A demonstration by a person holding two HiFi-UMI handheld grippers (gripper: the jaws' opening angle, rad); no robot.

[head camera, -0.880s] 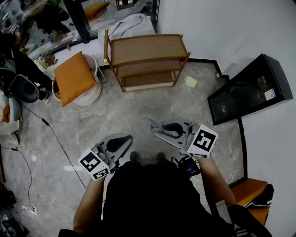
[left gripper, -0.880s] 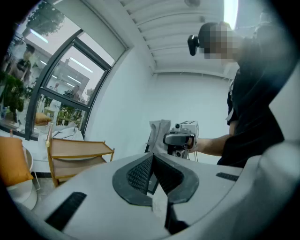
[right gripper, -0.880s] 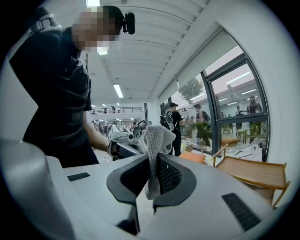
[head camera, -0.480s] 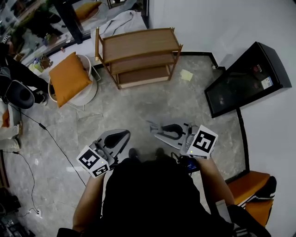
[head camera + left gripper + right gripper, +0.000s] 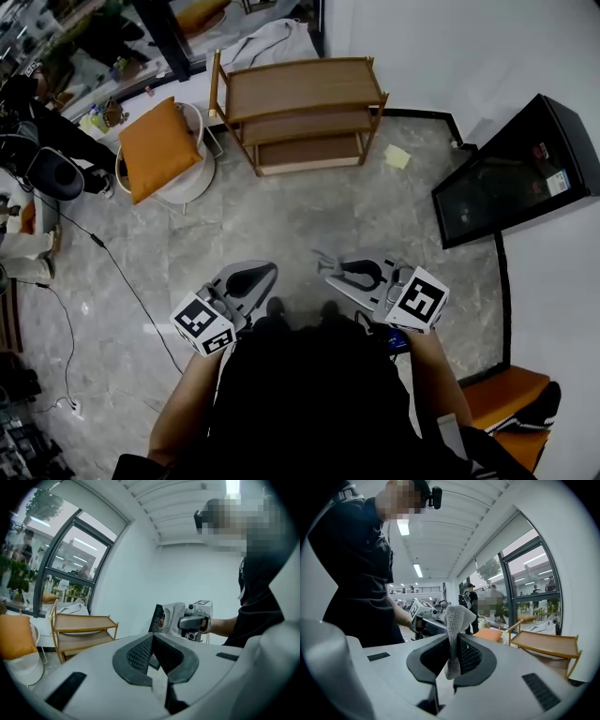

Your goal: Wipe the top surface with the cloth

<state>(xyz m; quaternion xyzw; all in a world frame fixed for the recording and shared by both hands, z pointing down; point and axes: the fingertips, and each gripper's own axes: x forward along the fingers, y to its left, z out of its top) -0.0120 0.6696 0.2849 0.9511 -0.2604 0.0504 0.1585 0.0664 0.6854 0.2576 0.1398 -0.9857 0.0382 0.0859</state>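
Observation:
A wooden three-tier shelf (image 5: 300, 89) stands against the far wall, well ahead of both grippers; its top board is bare. My right gripper (image 5: 330, 264) is held in front of the body, shut on a grey knitted cloth (image 5: 457, 620) that sticks up between its jaws (image 5: 454, 639). The left gripper (image 5: 266, 269) hovers beside it at the same height, its jaws (image 5: 151, 639) shut with nothing between them. In the left gripper view the cloth (image 5: 175, 617) shows on the right gripper, and the shelf (image 5: 79, 630) at the left.
An orange cushion (image 5: 157, 150) lies on a white round chair left of the shelf. A black panel (image 5: 511, 173) leans on the right wall. A yellow note (image 5: 397, 157) and a black cable (image 5: 122, 281) lie on the marble floor. An orange bench (image 5: 506, 394) sits at the lower right.
The head view has shifted slightly. Both grippers stay in front of the body, a little lower in the picture, the right one still holding the cloth.

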